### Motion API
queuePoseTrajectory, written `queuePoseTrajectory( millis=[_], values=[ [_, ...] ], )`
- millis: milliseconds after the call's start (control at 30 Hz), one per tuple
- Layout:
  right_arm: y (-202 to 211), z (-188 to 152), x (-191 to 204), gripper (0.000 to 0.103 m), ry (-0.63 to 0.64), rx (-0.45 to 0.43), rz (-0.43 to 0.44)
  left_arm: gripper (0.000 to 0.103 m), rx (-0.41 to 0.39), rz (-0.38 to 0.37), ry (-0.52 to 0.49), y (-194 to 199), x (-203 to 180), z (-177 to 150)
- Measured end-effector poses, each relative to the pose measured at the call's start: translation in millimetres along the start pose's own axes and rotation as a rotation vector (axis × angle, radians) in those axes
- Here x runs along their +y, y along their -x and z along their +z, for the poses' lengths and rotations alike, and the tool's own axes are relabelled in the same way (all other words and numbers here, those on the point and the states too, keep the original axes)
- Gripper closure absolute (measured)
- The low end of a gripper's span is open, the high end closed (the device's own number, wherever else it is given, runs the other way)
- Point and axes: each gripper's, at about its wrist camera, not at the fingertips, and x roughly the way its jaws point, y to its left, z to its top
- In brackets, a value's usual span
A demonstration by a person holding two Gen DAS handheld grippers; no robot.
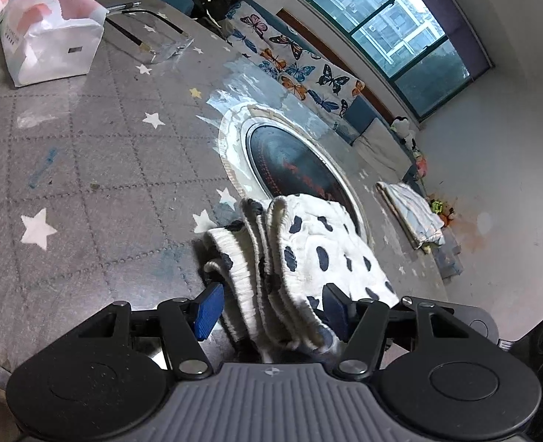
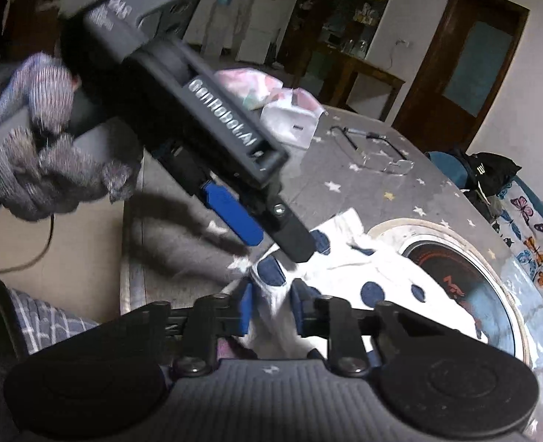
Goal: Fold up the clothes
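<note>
While bunched on the star-patterned table cover (image 1: 87,169) beside the round cooktop (image 1: 293,162), spotted white garment (image 1: 308,250) passes between left gripper (image 1: 271,309) pads, spread wide and not clamping. Right gripper (image 2: 269,307) pinched on a white fold of it. Gloved hand (image 2: 46,169) holding the other tool above.

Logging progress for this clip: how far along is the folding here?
Done: one folded cloth lies at the far table edge. In hand: the spotted garment is bunched in layers, the right hand-held gripper is shut on a corner, and the left hand-held gripper has its jaws apart around the gathered edge. Left: flattening it and finishing the fold.
</note>
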Motion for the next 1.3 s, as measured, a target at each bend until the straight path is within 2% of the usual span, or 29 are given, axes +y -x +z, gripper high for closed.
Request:
queuePoseTrajectory(
  millis=[167, 333, 433, 567, 767, 833, 967, 1067, 1300],
  values=[
    [19, 0, -8, 0.090, -0.019, -0.029, 0.017, 0.036, -0.012, -0.021, 0.015, 5, 1, 0],
    [1, -8, 3, 0.089, 0.014, 0.017, 0.056, 0.036, 0.006, -0.007, 0.033, -3, 4, -3],
    [-4, -8, 6, 0.076, 0.054, 0.017, 0.059, 0.037, 0.016, 0.009, 0.045, -7, 6, -4],
    [1, -7, 9, 0.073, 0.131, 0.018, 0.045, 0.037, 0.014, 0.016, 0.049, -6, 9, -2],
    [-14, -16, 19, 0.067, 0.213, 0.038, 0.019, 0.035, 0.020, -0.004, 0.066, -3, 6, -3],
    [-16, -16, 21, 0.068, 0.225, 0.028, 0.010, 0.035, 0.024, -0.008, 0.080, -3, 6, -5],
    [-13, -13, 12, 0.080, 0.156, 0.001, 0.020, 0.033, 0.015, -0.010, 0.147, -2, 10, -6],
    [-5, -11, 2, 0.084, 0.086, -0.032, 0.027, 0.031, 0.009, -0.028, 0.217, -3, 13, -11],
    [5, -5, -17, 0.086, -0.017, -0.066, 0.035, 0.026, -0.010, -0.094, 0.400, -6, 22, -23]
  ],
)
